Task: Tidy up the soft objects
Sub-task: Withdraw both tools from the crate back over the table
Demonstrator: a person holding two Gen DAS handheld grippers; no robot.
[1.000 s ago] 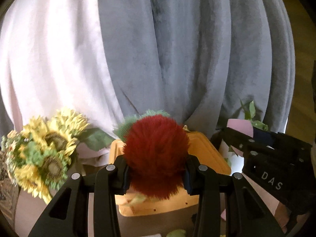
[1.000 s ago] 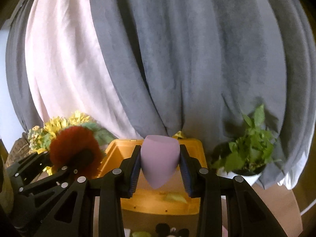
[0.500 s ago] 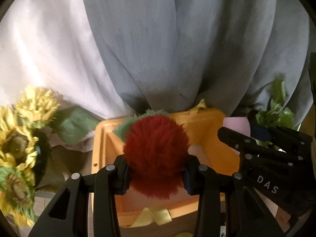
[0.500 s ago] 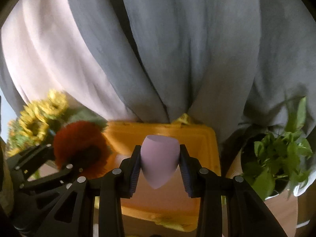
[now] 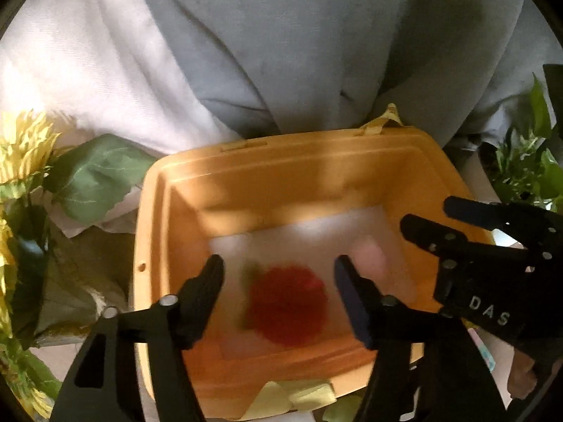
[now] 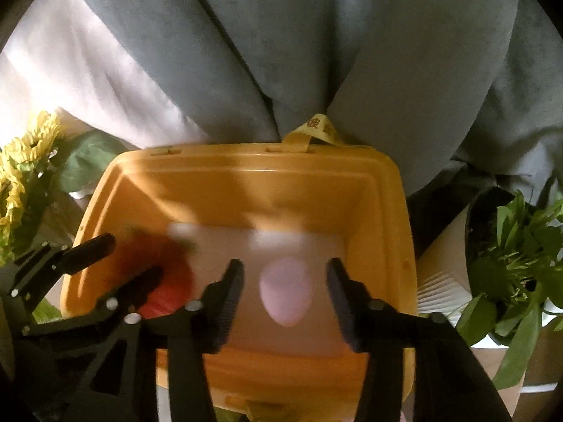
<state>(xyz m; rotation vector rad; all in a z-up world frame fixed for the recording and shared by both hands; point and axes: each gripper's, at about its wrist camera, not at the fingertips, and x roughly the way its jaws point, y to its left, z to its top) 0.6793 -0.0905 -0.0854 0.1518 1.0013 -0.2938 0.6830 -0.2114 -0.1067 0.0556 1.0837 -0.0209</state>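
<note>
Both claws, left claw (image 5: 278, 277) and right claw (image 6: 285, 277), hang wide over the yellow bin (image 5: 292, 161), red pompom (image 5: 286, 311) and pink sponge (image 6: 285, 292) blurred inside w/ bounce-out my worry.

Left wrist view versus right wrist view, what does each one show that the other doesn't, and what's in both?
Only the left wrist view shows the hole in the bin's left wall and the DAS lettering on the right gripper.

Only the right wrist view shows the printed characters on the yellow strap and the white ribbed pot under the green plant.

Both show the orange bin, the blurred red pompom and pink sponge inside it, both grippers with jaws open, the left gripper, the sunflowers and the grey curtain.
</note>
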